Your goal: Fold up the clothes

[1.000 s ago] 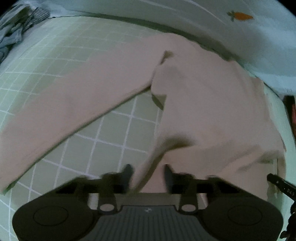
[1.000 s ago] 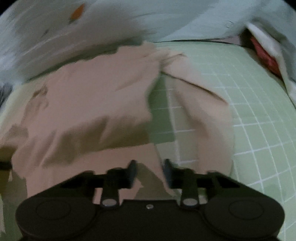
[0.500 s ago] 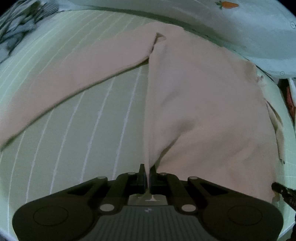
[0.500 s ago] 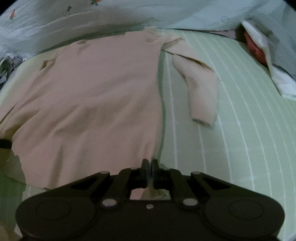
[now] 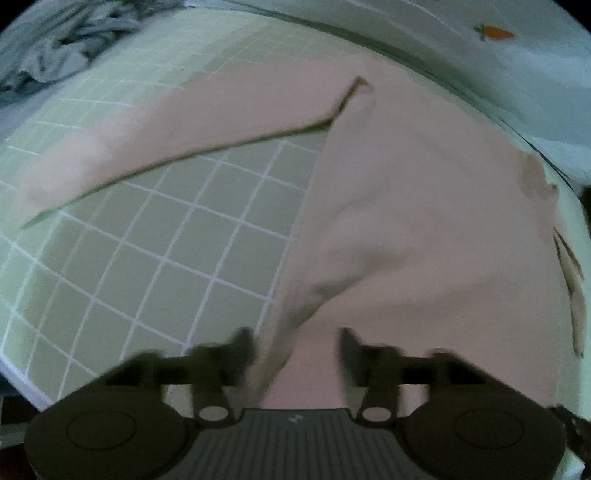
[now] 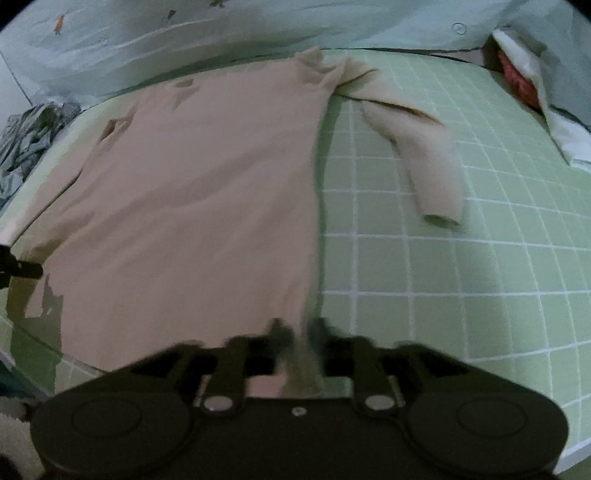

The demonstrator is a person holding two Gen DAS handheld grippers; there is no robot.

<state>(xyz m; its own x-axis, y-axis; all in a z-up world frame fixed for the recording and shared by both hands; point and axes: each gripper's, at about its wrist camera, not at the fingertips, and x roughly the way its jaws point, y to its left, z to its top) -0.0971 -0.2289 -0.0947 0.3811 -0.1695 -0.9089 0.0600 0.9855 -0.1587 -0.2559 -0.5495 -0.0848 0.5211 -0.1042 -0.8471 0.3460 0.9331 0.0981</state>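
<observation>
One bed, covered by green sheet (image 6: pixel 461 229) with white grid lines. One pale blue-green quilt (image 6: pixel 229 33) with small printed motifs, bunched along far edge of bed; one carrot print (image 5: pixel 495 32) visible in left wrist view.

One beige long-sleeved top (image 6: pixel 199 192), spread flat on sheet, hem toward cameras, neck toward quilt. Two sleeves counted: left sleeve (image 5: pixel 155 136) extended straight and diagonally away from body; right sleeve (image 6: pixel 421 147) bent at mid-length, cuff opening facing cameras.

One crumpled grey garment (image 6: pixel 26 144) at far left corner of bed, well apart from top. One white-and-red cloth bundle (image 6: pixel 524 74) at far right corner.

Two grippers counted. Left gripper (image 5: pixel 295 341): fingers set wide apart, hem corner of top lying between them, nothing clamped. Right gripper (image 6: pixel 299 332): fingers narrowly parted with motion blur, strip of hem fabric between them; contact with pads cannot be determined. Tip of one dark tool (image 6: pixel 22 269) visible at left edge of right wrist view, beside opposite hem corner.
</observation>
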